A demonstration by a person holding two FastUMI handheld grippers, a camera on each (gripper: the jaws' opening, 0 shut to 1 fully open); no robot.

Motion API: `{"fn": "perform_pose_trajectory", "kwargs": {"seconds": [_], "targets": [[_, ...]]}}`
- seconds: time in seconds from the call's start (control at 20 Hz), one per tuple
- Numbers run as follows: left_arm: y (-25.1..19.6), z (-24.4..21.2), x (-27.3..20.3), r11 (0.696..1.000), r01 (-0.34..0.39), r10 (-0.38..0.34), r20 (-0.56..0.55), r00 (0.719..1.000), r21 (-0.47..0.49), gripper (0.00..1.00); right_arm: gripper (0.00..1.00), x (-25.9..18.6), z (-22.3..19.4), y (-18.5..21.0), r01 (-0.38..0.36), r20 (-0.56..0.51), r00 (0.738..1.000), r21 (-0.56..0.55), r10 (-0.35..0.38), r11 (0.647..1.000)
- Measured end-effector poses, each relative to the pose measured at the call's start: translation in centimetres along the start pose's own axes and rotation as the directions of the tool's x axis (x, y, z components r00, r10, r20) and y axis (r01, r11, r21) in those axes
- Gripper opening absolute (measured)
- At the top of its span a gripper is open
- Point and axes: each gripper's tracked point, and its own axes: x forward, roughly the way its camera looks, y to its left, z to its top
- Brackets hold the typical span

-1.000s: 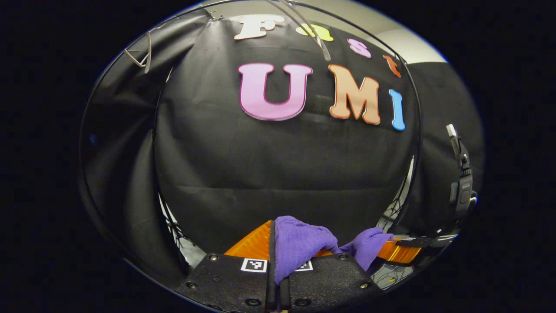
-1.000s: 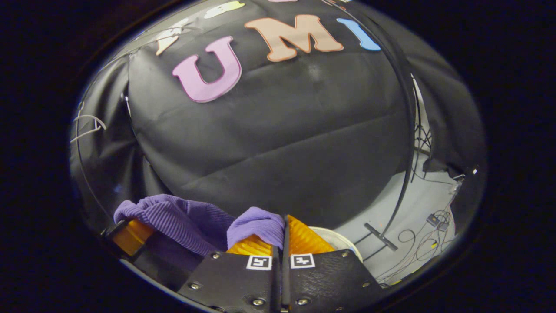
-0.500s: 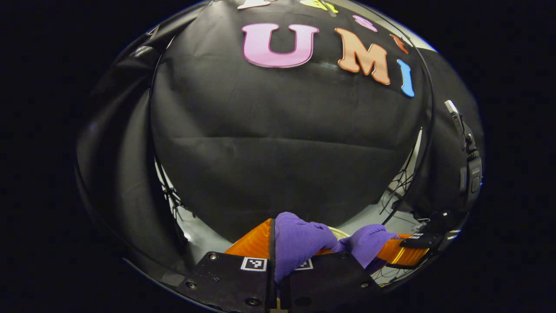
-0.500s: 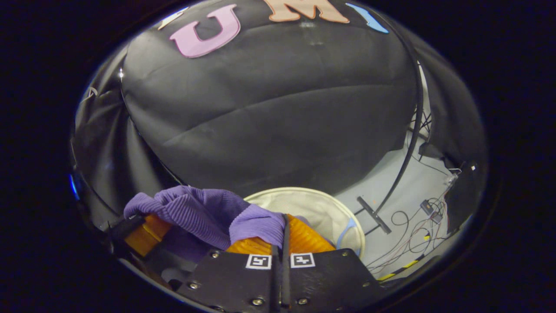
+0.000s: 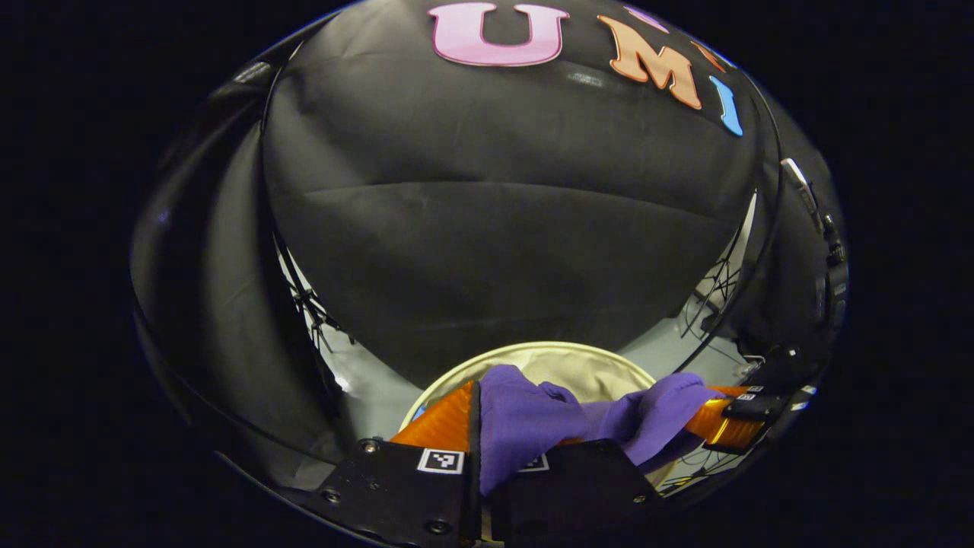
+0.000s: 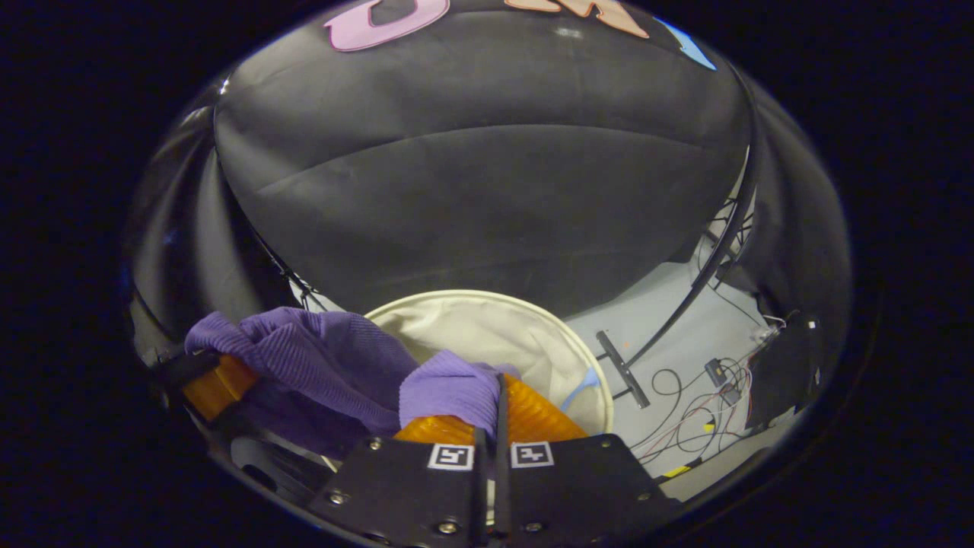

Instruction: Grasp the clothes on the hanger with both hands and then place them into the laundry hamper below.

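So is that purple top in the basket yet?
Not yet: the purple top hangs above the basket, pinched by both grippers.

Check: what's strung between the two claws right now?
The purple garment spans from the right claw to the left claw, above the hamper, in the right gripper view.

Brightness: dim overall; floor point(image 6: 685, 320) at 4 o'clock lit brightest.
Glare: soft sheen on wall cloth point(image 5: 586, 76) at 12 o'clock.
Distortion: strong fisheye bending toward edges.
Focus: centre sharp, edges soft.
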Motion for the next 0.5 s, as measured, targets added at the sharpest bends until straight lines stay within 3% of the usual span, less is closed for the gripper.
{"fn": "perform_pose_trajectory", "kwargs": {"seconds": [0.05,0.1,0.2,0.25,0.35,0.4,0.5], "targets": [[0.1,-0.5,0.3,1.000,-0.002,0.002,-0.020,1.000,-0.002,0.10,0.09,0.1,-0.3,-0.4,0.007,-0.007,1.000,0.003,-0.007,1.000],[0.3,-1.0,0.4,1.000,-0.003,0.003,-0.040,0.999,-0.003,0.18,0.11,0.1,-0.2,-0.6,0.009,-0.007,1.000,0.000,-0.009,1.000],[-0.4,-1.7,0.5,0.999,0.037,-0.039,-0.063,0.997,-0.035,0.24,0.44,0.4,0.0,-0.4,-0.012,0.000,1.000,-0.005,0.012,1.000],[-0.8,-1.7,0.4,0.997,0.051,-0.054,-0.066,0.996,-0.055,0.34,0.61,0.3,0.3,-0.6,-0.003,0.013,1.000,-0.006,0.003,1.000],[-0.3,-1.3,0.0,0.997,0.036,-0.040,-0.053,0.998,-0.061,0.78,0.94,-0.5,0.9,-1.1,0.013,0.029,0.999,-0.023,-0.012,1.000],[0.4,-0.9,-0.3,0.998,0.024,-0.026,-0.045,0.999,-0.052,1.00,0.98,-0.9,1.1,-0.9,0.020,0.037,0.999,-0.030,-0.018,0.999],[0.7,-0.2,-0.6,0.999,0.015,-0.016,-0.026,1.000,-0.050,0.99,0.99,-1.6,1.5,-1.0,0.025,0.056,0.998,-0.034,-0.023,0.999]]}}
